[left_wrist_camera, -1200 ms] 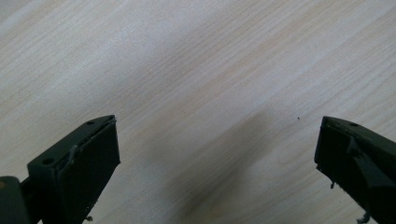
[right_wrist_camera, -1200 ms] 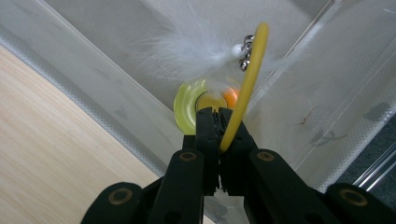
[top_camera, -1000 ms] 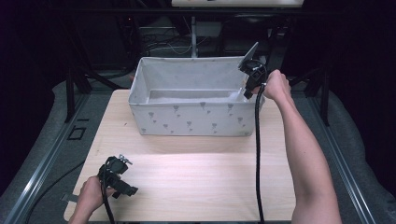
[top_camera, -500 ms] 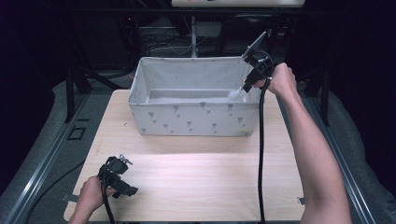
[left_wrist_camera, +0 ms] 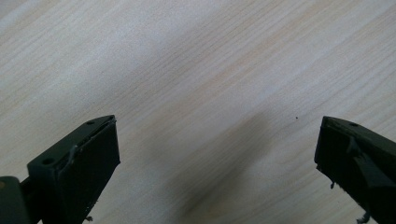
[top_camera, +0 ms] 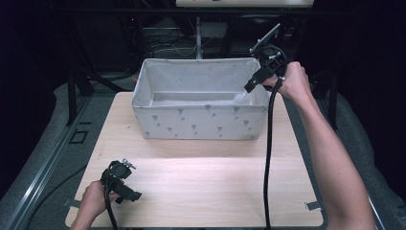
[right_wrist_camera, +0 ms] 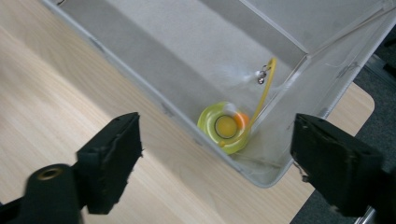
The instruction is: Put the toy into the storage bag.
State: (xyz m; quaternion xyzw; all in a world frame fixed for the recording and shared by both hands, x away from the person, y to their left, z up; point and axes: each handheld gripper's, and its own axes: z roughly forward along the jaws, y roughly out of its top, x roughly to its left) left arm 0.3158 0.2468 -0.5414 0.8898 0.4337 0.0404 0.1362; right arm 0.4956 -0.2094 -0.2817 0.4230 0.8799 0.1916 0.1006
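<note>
A white fabric bin (top_camera: pixel 201 120) with small grey motifs stands at the back middle of the wooden table (top_camera: pixel 215 187). In the right gripper view a round yellow object (right_wrist_camera: pixel 225 127) with an orange spot lies in a corner of the bin (right_wrist_camera: pixel 154 51). A yellow strap (right_wrist_camera: pixel 264 88) with a metal clip runs up from it. My right gripper (top_camera: pixel 250 87) hangs over the bin's right end, its jaws open and empty (right_wrist_camera: pixel 217 121). My left gripper (top_camera: pixel 134 196) rests low at the table's front left, open over bare wood (left_wrist_camera: pixel 217 123).
A black cable (top_camera: pixel 268 158) trails from the right gripper down across the right side of the table. Dark frames and cables stand behind the bin. A metal rail (top_camera: pixel 43 163) runs along the floor at the left.
The right gripper has risen a little and shifted back and to the right above the bin's right end. The left gripper has stayed in place.
</note>
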